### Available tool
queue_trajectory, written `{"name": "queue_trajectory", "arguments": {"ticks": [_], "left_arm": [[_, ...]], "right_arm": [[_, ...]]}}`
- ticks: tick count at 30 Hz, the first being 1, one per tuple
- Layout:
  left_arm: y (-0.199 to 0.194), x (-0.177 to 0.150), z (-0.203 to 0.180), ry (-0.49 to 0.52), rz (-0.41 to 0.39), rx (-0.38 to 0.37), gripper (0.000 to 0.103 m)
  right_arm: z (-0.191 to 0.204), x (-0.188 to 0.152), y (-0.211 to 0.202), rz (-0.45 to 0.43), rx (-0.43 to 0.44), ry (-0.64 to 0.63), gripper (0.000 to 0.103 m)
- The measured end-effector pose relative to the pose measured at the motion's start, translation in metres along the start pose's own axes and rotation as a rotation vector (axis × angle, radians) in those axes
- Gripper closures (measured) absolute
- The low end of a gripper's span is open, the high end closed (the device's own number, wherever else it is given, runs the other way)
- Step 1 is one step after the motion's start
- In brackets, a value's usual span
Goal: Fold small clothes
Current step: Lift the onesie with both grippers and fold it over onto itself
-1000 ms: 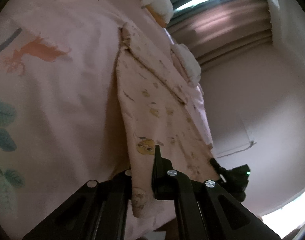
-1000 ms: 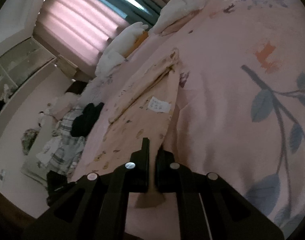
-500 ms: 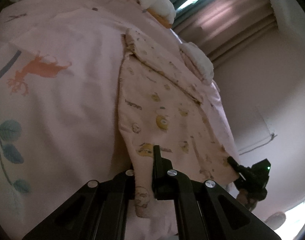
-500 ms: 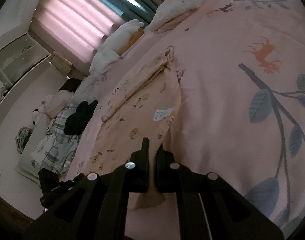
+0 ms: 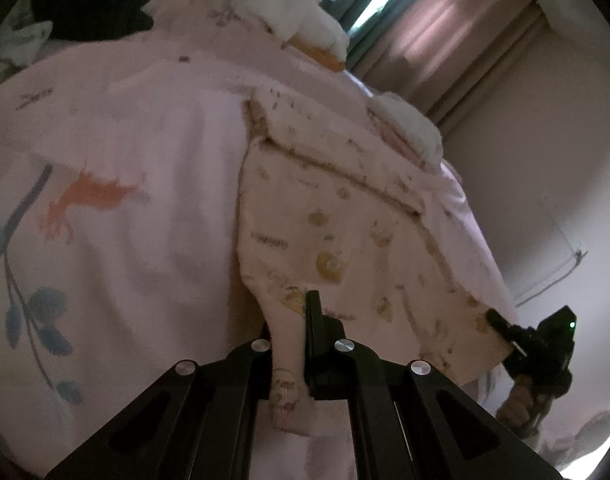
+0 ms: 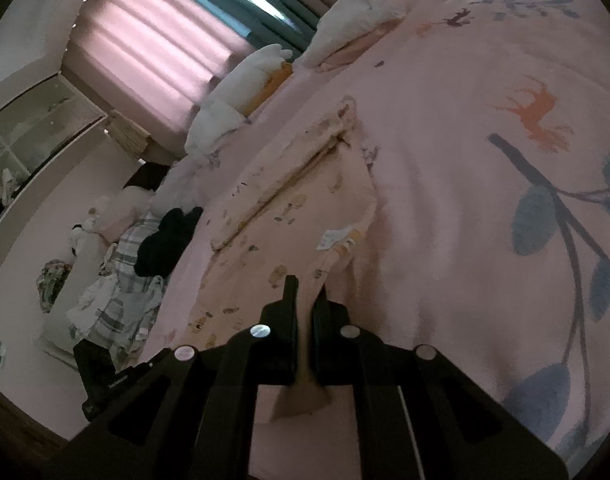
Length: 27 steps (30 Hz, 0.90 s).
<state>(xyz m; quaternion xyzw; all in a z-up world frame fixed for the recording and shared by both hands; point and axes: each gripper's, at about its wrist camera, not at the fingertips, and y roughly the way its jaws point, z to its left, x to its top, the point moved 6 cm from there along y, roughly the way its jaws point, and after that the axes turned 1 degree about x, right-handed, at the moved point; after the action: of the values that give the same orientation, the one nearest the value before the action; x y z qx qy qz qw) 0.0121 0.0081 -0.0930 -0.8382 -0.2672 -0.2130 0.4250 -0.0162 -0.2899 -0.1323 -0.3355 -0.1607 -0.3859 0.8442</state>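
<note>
Cream printed garment (image 5: 345, 216) on pink bed (image 5: 145, 200); left claw (image 5: 291, 328) and right claw (image 6: 305, 300) each pinching its near hem. White care label (image 6: 333, 237) visible in right view only.

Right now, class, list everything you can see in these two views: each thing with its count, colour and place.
small garment: one, cream with yellow prints, spread on the bed, near edge lifted
label: one, white, on the garment
bedcover: one, pink with deer and leaf prints
pillows: several, white, far end of the bed
dark clothing: one heap, black, bedside
plaid cloth: one, grey, bedside
curtains: pink, at the window
left gripper: black, shut on the garment
right gripper: black, shut on the garment
hand: one, holding the right gripper
</note>
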Motion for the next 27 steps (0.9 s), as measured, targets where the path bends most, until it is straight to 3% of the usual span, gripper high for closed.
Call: {"name": "queue_trajectory", "arguments": {"ticks": [11,15,27], "left_arm": [[-0.004,0.032,-0.017,0.086,-0.092,0.077,0.102],[-0.001,0.048,-0.018,0.063,-0.118,0.079,0.102],[0.013,0.096,-0.032,0.129,-0.172,0.153,0.102]], "right_arm": [[0.018,0.035,0.01,-0.007,0.047,-0.046,0.096],[0.023,0.05,0.014,-0.013,0.041,-0.063,0.096],[0.039,0.111,0.043,0.009,-0.019,-0.159,0.096]]}}
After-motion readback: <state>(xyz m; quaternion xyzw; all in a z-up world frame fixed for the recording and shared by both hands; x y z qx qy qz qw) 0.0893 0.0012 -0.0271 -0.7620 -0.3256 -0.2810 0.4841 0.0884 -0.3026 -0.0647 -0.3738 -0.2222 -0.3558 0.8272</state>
